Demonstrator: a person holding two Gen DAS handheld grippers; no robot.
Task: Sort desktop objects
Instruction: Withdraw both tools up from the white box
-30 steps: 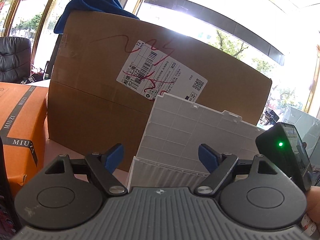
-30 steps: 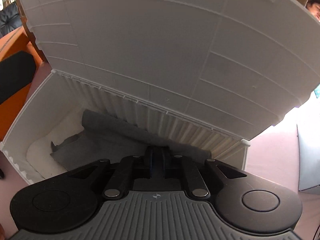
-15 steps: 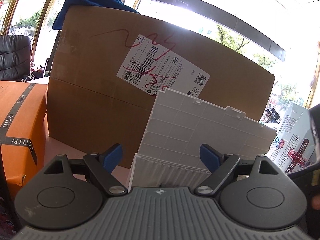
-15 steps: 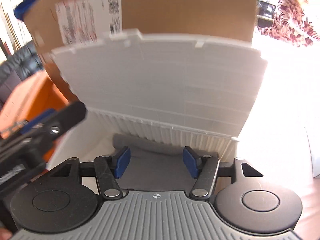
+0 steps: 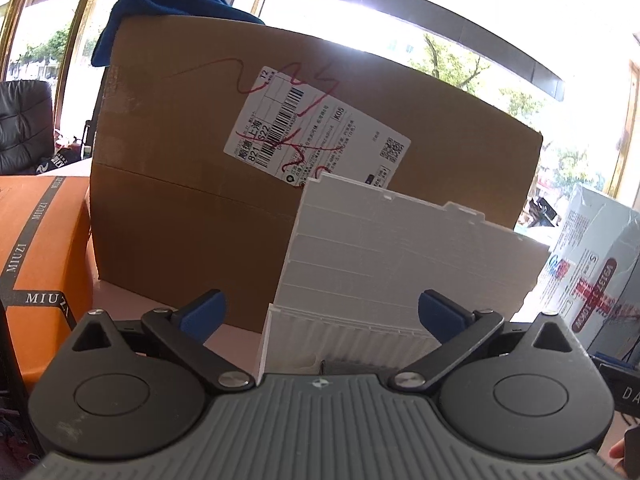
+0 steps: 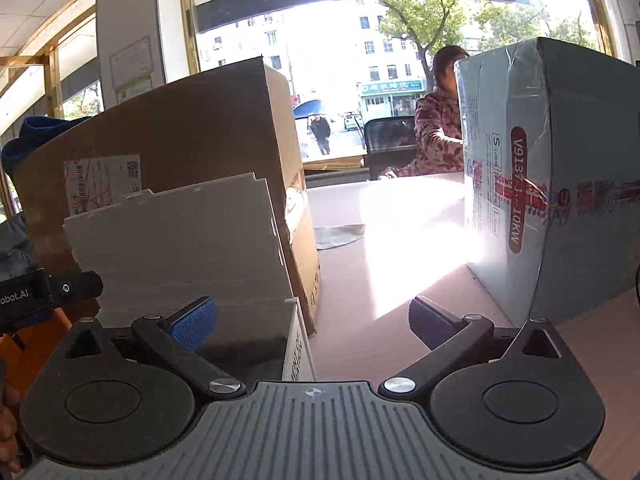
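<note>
The right tongs (image 6: 312,322) had pulled back from the white bin (image 6: 188,248) — 1 second earlier they were shut down inside it over a grey cloth, half a second earlier they had opened, and now they stood wide apart and empty, turned toward the bare desk (image 6: 384,280) beside the pale blue carton (image 6: 560,184). The cloth seemed to have been dropped in the bin, though its inside was hidden here. The left tongs (image 5: 320,314) were open too, holding nothing, facing the bin's raised lid (image 5: 400,248), which leaned against the brown cardboard box (image 5: 180,208). One item looked sorted — another grey scrap (image 6: 340,235) lay farther off on the desk, a likely next pick.
</note>
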